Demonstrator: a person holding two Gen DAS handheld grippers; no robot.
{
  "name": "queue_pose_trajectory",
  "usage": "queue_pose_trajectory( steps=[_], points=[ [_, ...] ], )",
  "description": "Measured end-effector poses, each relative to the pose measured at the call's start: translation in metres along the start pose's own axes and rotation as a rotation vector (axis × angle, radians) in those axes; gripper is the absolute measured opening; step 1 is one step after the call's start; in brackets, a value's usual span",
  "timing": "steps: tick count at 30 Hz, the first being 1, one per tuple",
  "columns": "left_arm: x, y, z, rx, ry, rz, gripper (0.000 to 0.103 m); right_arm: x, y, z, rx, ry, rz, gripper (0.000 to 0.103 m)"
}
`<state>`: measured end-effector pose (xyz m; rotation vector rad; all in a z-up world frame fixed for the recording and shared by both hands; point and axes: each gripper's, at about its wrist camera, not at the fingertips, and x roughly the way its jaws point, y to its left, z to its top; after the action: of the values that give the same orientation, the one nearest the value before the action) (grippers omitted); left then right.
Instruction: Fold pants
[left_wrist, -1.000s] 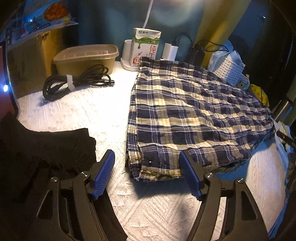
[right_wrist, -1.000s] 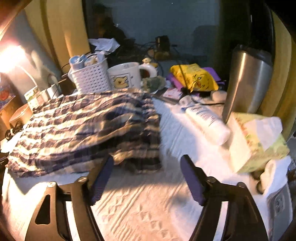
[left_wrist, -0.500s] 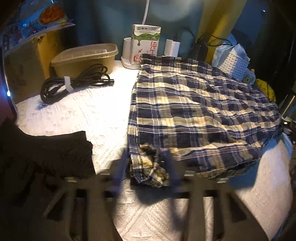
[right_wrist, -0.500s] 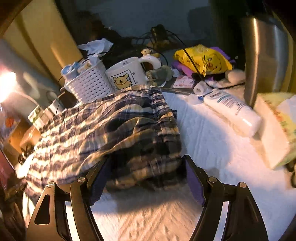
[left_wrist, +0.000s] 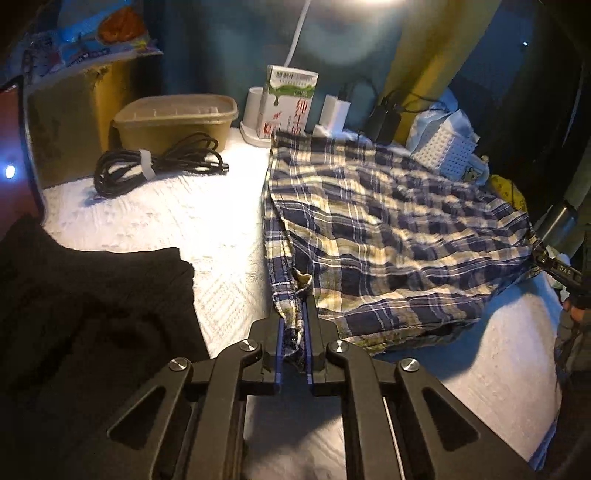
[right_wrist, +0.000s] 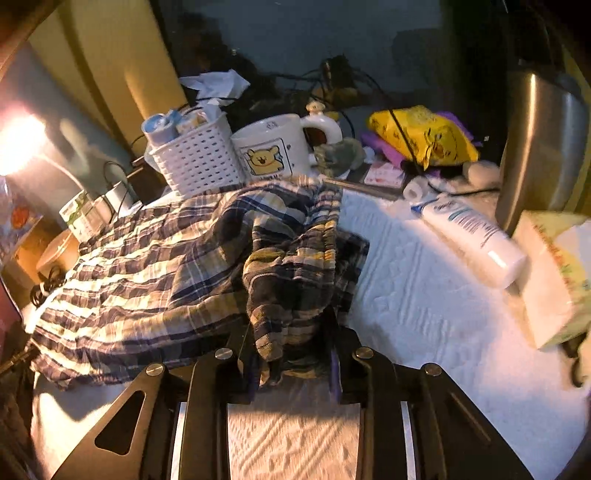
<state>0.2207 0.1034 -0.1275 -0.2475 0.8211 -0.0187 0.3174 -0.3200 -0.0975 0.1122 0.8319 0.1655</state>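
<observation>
Pants (left_wrist: 388, 236) stretching sideways between our tools: left tool (left_wrist: 294, 325) clenching near corner, right tool (right_wrist: 293, 343) closing on bunched waistband, fold running away from us.

A white textured cloth (left_wrist: 207, 221) covers the table. Along its far edge sit a lidded plastic container (left_wrist: 177, 118), a coiled black cable (left_wrist: 155, 166), a milk carton (left_wrist: 288, 99) and a white perforated basket (right_wrist: 195, 162). Near the right edge lie a bear-print mug (right_wrist: 273, 151), a white tube (right_wrist: 469, 236), a tissue pack (right_wrist: 554, 280) and a steel flask (right_wrist: 539, 147). A folded black garment (left_wrist: 85, 302) lies at the left.
</observation>
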Motion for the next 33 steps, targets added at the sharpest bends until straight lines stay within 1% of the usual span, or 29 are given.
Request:
queue_pose_trajectory(
  steps=[4,8,12,15,20,24,28,30,33],
  points=[
    [-0.020,-0.002,-0.002,0.007,-0.022,-0.008,0.007,-0.022,0.003,-0.002,-0.045,-0.020,-0.014,0.028],
    [-0.037,-0.002,-0.010,0.005,-0.027,-0.019,0.007,-0.047,0.002,-0.009,-0.058,-0.035,-0.009,0.028],
    [-0.049,-0.006,-0.027,0.003,-0.016,-0.023,0.007,-0.069,0.001,-0.025,-0.071,-0.037,-0.015,0.028],
    [-0.055,-0.006,-0.046,-0.004,0.007,-0.025,0.007,-0.079,-0.002,-0.043,-0.068,-0.022,-0.020,0.028],
    [-0.059,-0.006,-0.072,-0.015,0.045,-0.022,0.007,-0.087,-0.009,-0.070,-0.048,0.009,-0.027,0.028],
    [-0.064,-0.007,-0.086,-0.014,0.064,-0.016,0.007,-0.090,-0.011,-0.086,-0.037,0.025,-0.032,0.028],
    [-0.067,-0.007,-0.094,-0.001,0.073,-0.004,0.007,-0.091,-0.013,-0.095,-0.035,0.034,-0.041,0.028],
    [-0.066,-0.003,-0.096,0.000,0.075,0.017,0.007,-0.089,-0.014,-0.099,-0.041,0.039,-0.054,0.028],
    [-0.063,0.005,-0.096,-0.016,0.077,0.028,0.007,-0.083,-0.015,-0.104,-0.045,0.054,-0.069,0.028]
  ],
)
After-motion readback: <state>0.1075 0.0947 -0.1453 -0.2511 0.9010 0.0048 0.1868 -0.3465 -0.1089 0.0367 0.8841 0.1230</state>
